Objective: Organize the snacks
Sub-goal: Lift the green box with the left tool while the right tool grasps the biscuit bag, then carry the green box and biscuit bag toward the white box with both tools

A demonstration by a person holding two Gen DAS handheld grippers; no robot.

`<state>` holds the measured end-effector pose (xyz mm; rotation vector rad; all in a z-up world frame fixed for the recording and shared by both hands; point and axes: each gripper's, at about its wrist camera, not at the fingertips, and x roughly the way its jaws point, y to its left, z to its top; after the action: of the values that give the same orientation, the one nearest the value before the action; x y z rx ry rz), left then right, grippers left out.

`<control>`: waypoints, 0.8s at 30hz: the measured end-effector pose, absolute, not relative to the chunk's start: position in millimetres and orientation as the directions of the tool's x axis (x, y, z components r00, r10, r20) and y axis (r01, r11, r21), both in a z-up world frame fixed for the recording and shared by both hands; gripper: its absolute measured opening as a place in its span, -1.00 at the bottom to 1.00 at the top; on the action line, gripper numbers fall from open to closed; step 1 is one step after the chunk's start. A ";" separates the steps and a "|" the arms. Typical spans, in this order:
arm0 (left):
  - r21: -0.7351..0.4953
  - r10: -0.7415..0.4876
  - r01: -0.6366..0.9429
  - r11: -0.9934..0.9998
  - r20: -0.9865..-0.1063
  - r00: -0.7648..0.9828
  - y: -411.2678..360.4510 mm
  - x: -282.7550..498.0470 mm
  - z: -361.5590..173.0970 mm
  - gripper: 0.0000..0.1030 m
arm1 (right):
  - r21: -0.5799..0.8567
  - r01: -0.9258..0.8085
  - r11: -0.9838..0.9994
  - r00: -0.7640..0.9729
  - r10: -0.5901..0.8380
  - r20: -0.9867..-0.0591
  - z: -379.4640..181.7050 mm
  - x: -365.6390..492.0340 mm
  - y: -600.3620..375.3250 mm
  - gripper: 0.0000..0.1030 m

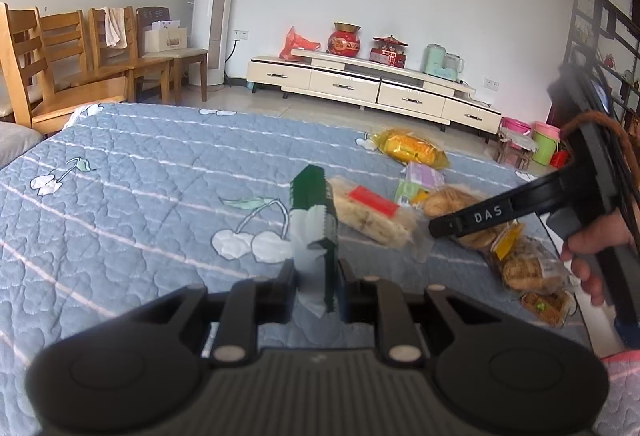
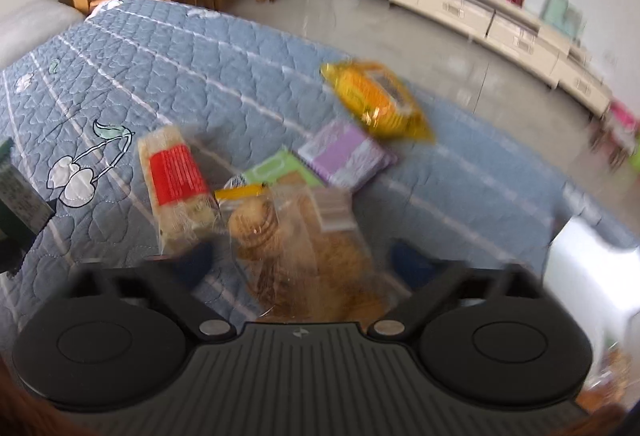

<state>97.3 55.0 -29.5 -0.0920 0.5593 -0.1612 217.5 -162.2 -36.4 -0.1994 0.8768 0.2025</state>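
Observation:
My left gripper (image 1: pixel 314 272) is shut on a green and white snack packet (image 1: pixel 314 220), held upright above the blue quilt (image 1: pixel 140 176). A pile of snacks lies to the right: a red-labelled cracker pack (image 1: pixel 370 210), a yellow bag (image 1: pixel 412 148), a purple pack (image 1: pixel 426 174), and clear bags of cookies (image 1: pixel 524 264). My right gripper (image 2: pixel 306 262) is open, its fingers either side of a clear cookie bag (image 2: pixel 280 232). It also shows in the left wrist view (image 1: pixel 472 218). The cracker pack (image 2: pixel 174 176), yellow bag (image 2: pixel 376 96) and purple pack (image 2: pixel 344 152) lie beyond it.
Wooden chairs (image 1: pixel 60 60) stand past the quilt's far left edge. A cream TV cabinet (image 1: pixel 372 84) with red ornaments lines the far wall. A white standing air conditioner (image 1: pixel 216 0) is in the corner. Plastic buckets (image 1: pixel 544 142) sit on the floor at right.

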 end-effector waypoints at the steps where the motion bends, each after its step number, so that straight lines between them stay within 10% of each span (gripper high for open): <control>1: -0.128 -0.173 0.124 0.984 -0.520 0.837 54.6 97.4 -29.0 -0.65 | -0.072 -0.243 0.967 0.634 0.102 -0.767 -35.1 215.0 -164.9 0.55; 6: -0.122 -0.169 0.124 0.985 -0.517 0.839 52.0 94.3 -25.2 -0.65 | -0.063 -0.214 0.975 0.709 0.111 -0.697 -20.0 182.8 -166.4 0.18; 24: -0.065 -0.170 0.158 0.985 -0.474 0.864 31.6 34.9 28.9 -0.65 | 0.002 -0.033 0.999 0.843 0.029 -0.537 45.7 4.1 -179.4 0.16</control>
<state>34.9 31.6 28.9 -0.0247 0.4985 -0.1718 4.1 -179.4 45.7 -0.0071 0.5669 0.0330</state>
